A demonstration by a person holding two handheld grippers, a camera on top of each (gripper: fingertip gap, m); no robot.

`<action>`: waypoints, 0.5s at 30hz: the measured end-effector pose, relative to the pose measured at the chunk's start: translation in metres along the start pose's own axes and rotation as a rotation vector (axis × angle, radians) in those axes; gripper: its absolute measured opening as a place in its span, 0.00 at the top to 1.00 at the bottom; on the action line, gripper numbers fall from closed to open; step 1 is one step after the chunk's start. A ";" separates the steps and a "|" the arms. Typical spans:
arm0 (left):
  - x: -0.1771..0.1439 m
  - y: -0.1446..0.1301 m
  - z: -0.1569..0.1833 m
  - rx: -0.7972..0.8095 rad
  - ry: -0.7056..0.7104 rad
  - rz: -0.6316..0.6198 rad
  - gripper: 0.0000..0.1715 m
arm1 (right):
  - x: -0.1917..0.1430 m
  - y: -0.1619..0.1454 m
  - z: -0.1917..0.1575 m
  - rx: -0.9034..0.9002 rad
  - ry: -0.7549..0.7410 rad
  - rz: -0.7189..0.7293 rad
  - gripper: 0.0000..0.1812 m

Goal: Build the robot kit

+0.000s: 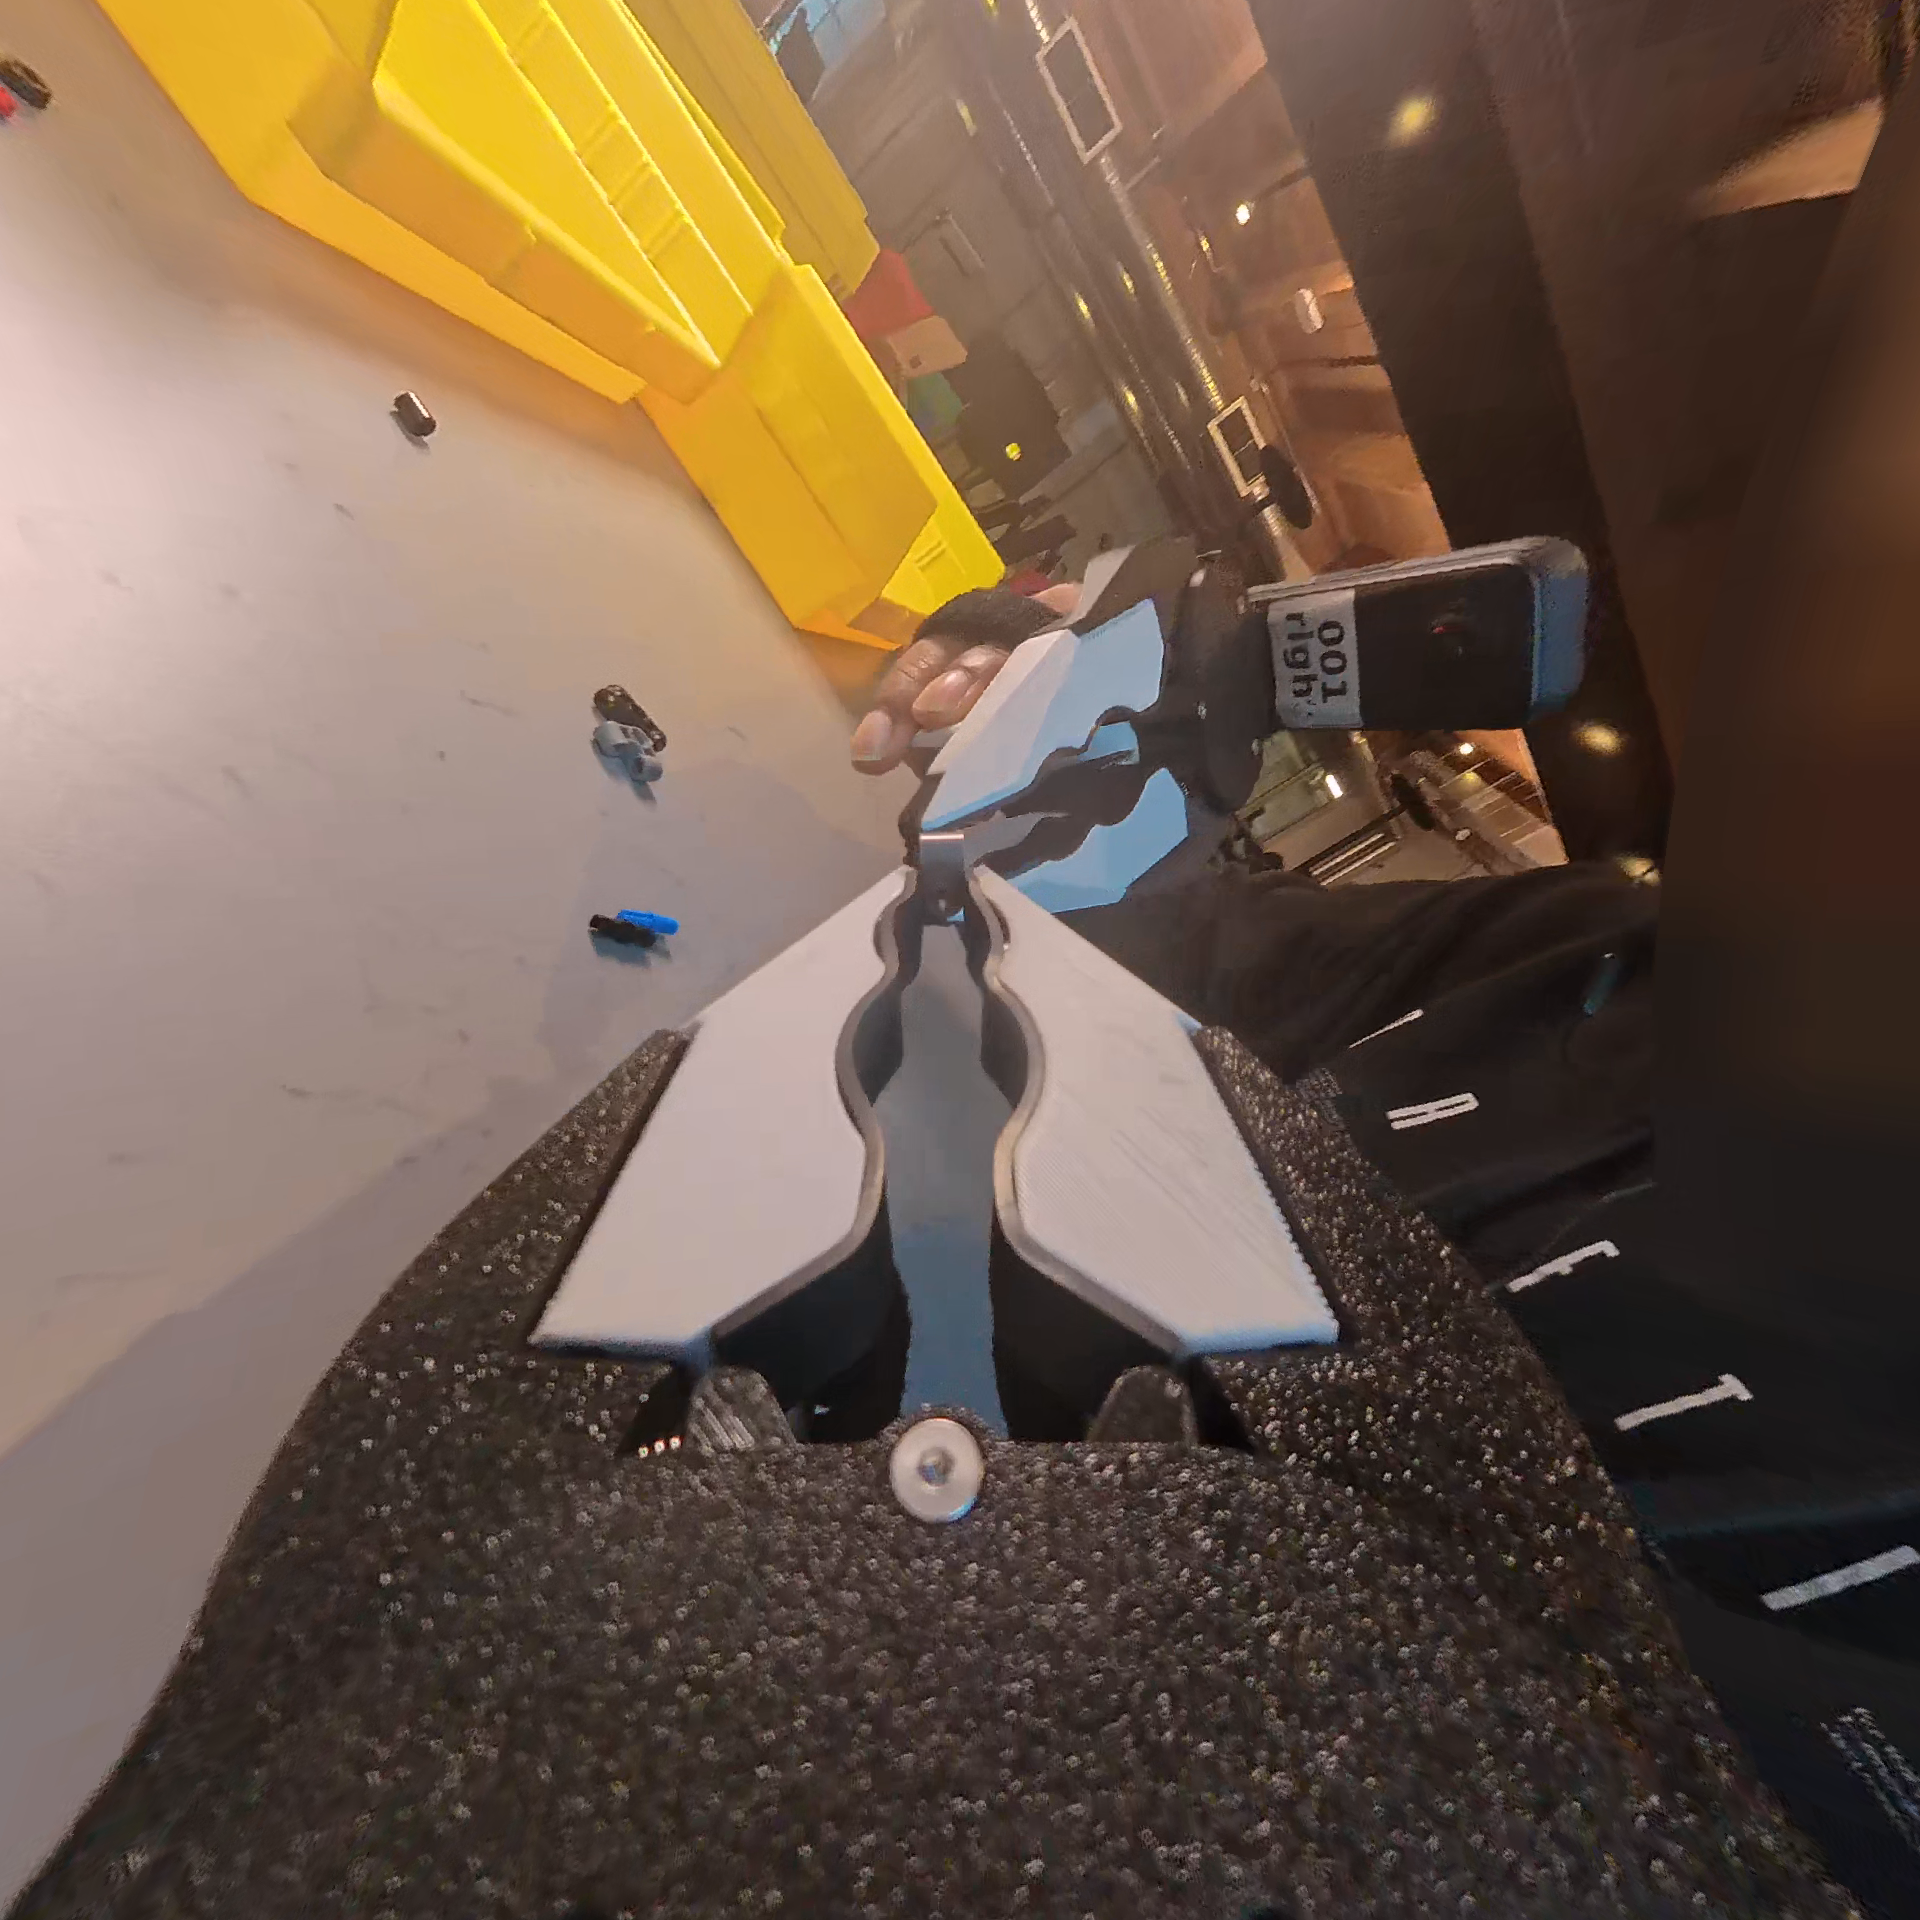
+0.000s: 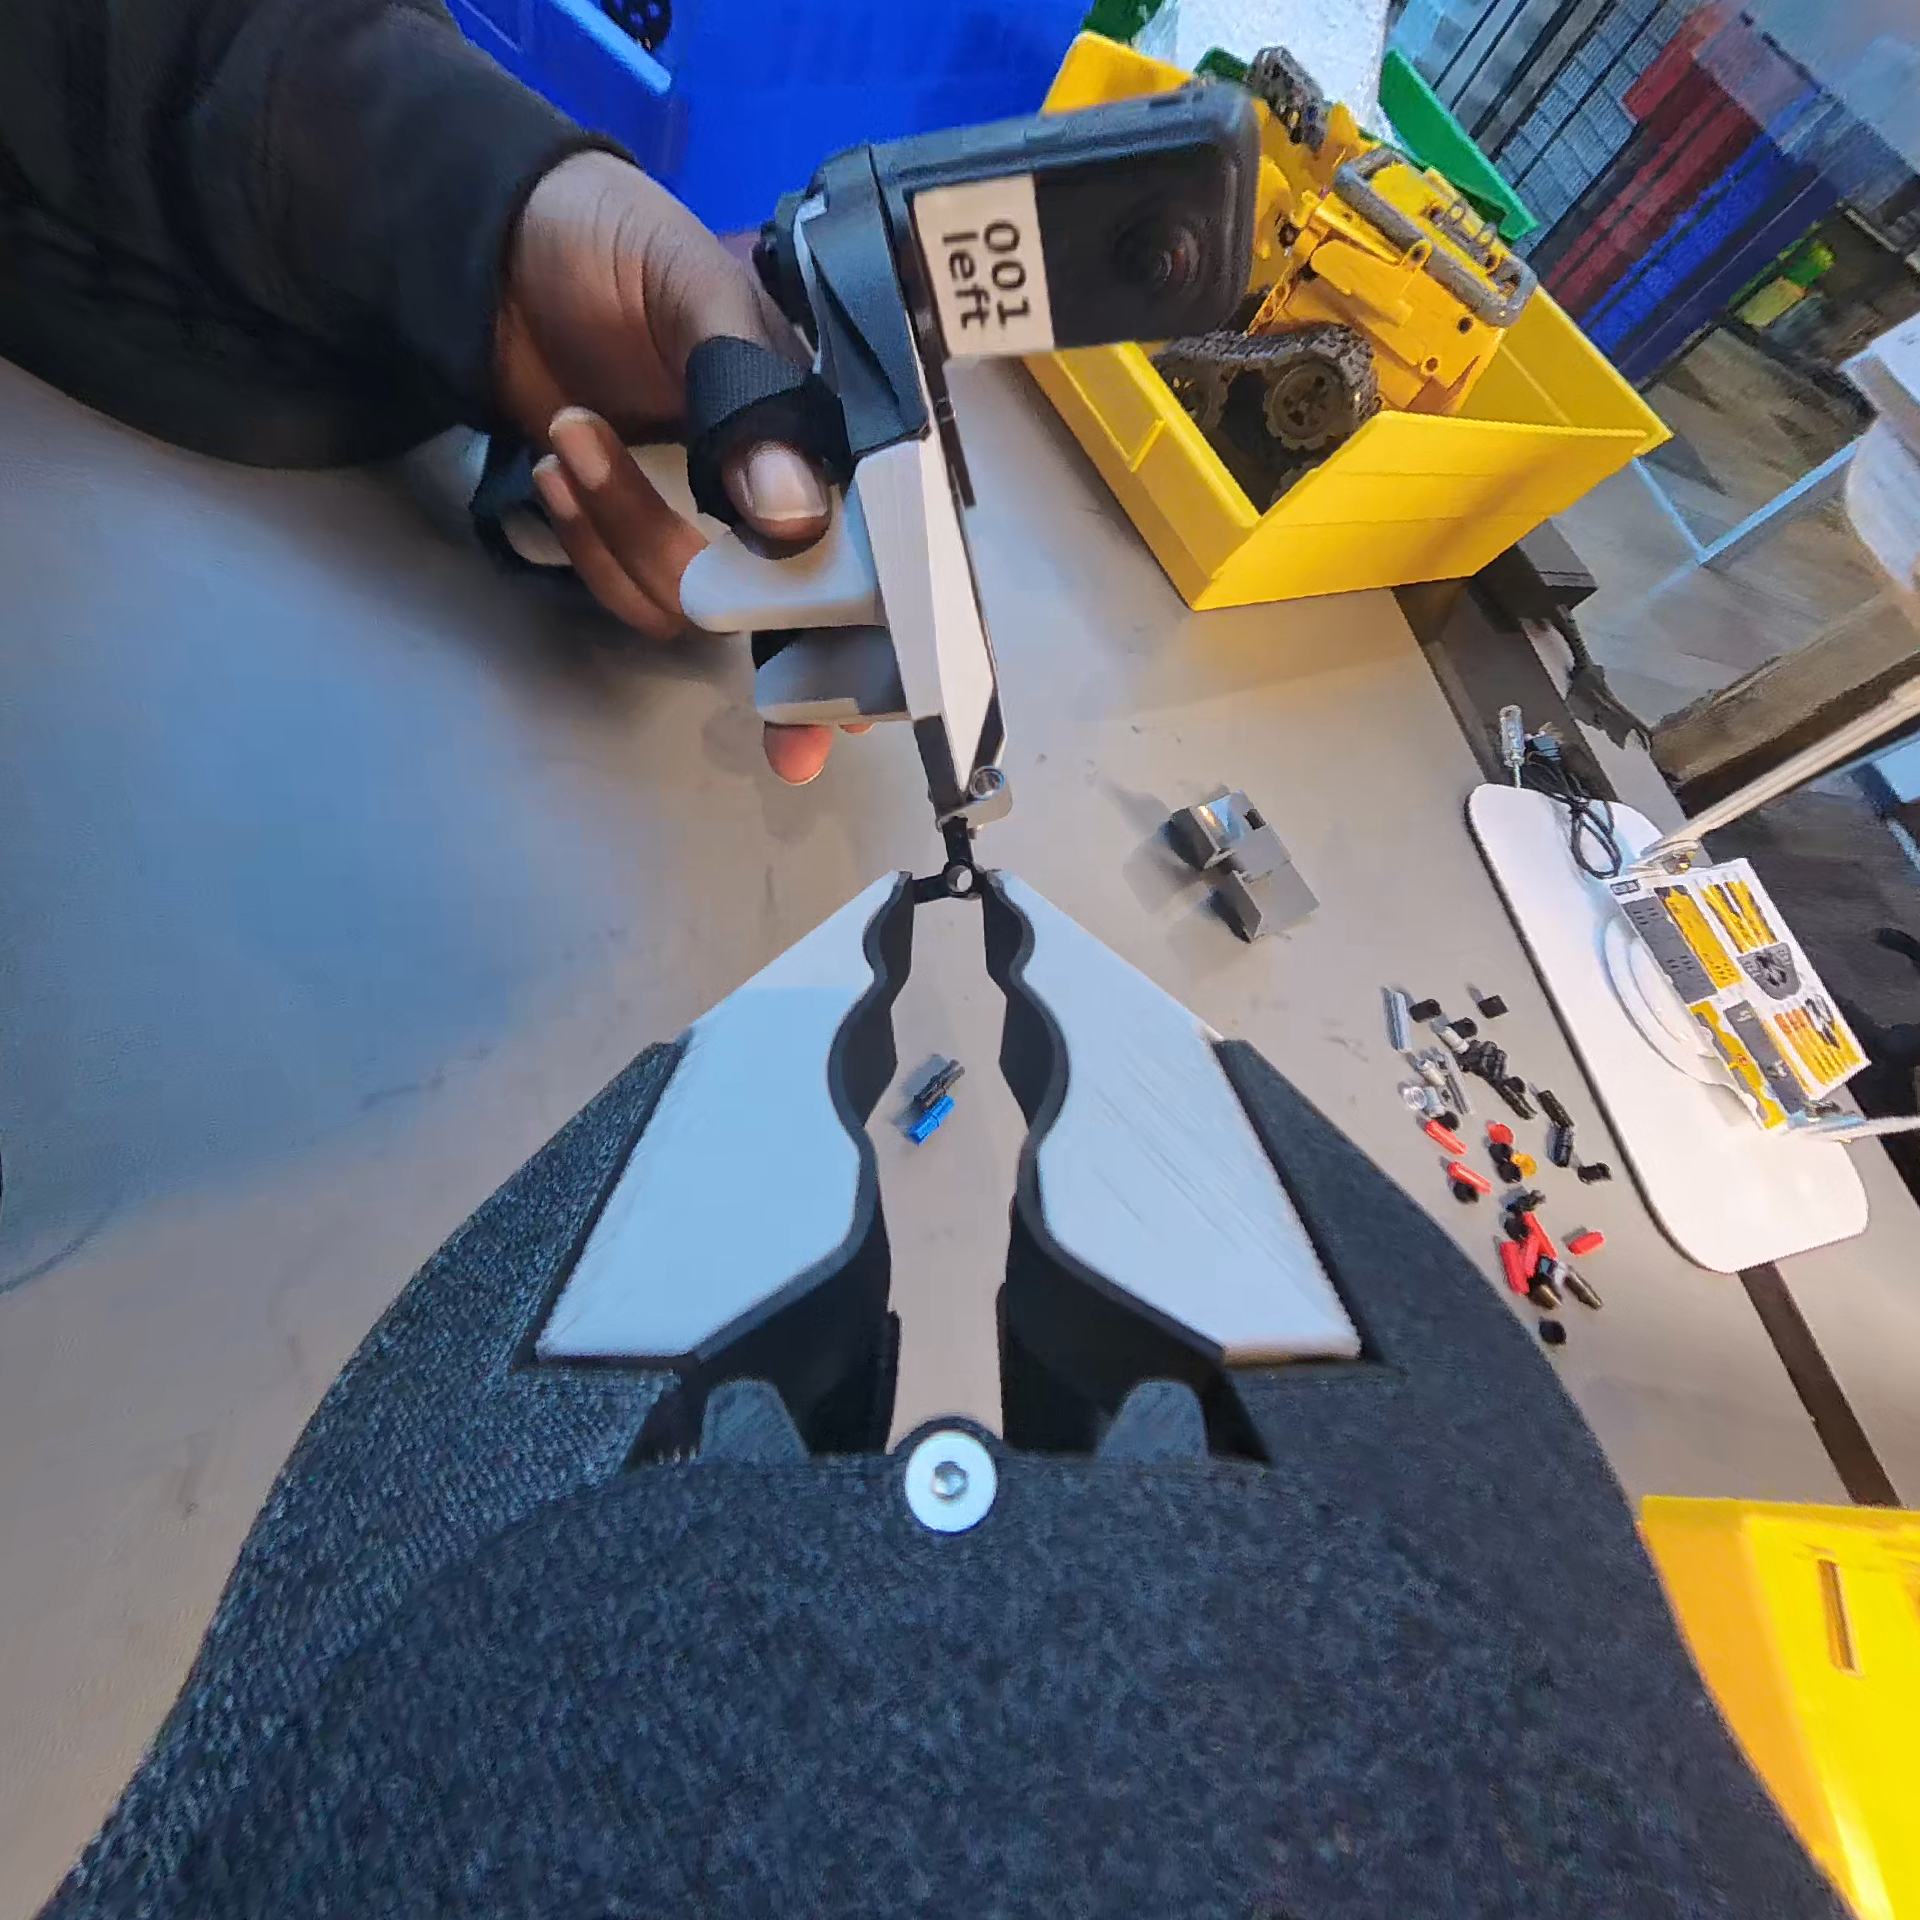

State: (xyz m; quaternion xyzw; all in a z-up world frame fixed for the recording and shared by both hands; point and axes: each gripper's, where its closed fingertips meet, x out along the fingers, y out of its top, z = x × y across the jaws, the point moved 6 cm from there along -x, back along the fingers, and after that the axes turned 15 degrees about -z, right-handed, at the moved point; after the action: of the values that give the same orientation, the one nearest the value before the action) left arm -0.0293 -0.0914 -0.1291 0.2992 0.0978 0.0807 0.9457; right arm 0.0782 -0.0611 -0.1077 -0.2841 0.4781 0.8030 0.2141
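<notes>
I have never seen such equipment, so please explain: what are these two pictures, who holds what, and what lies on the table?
There is no robot here. A person holds one pair of tongs in each hand, and each pair carries a camera looking along its fingers. The left wrist view shows the left tongs shut on a small grey connector. The right wrist view shows the right tongs shut on a small black connector. The two pieces meet tip to tip. On the grey table lie a blue and black pin, scattered small parts, a sticker sheet and a yellow bin holding a toy vehicle.
</notes>
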 end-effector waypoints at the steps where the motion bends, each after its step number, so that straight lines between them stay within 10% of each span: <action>1: 0.000 0.000 0.000 0.019 0.028 -0.013 0.96 | 0.001 -0.001 0.000 -0.002 -0.001 -0.011 0.93; 15: 0.005 -0.003 -0.001 0.226 0.332 -0.098 0.96 | 0.014 -0.007 -0.004 -0.025 -0.059 -0.098 0.94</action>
State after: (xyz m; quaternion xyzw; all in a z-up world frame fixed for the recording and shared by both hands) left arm -0.0245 -0.0917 -0.1326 0.3807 0.2753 0.0716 0.8798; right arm 0.0730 -0.0602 -0.1231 -0.2861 0.4467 0.8056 0.2638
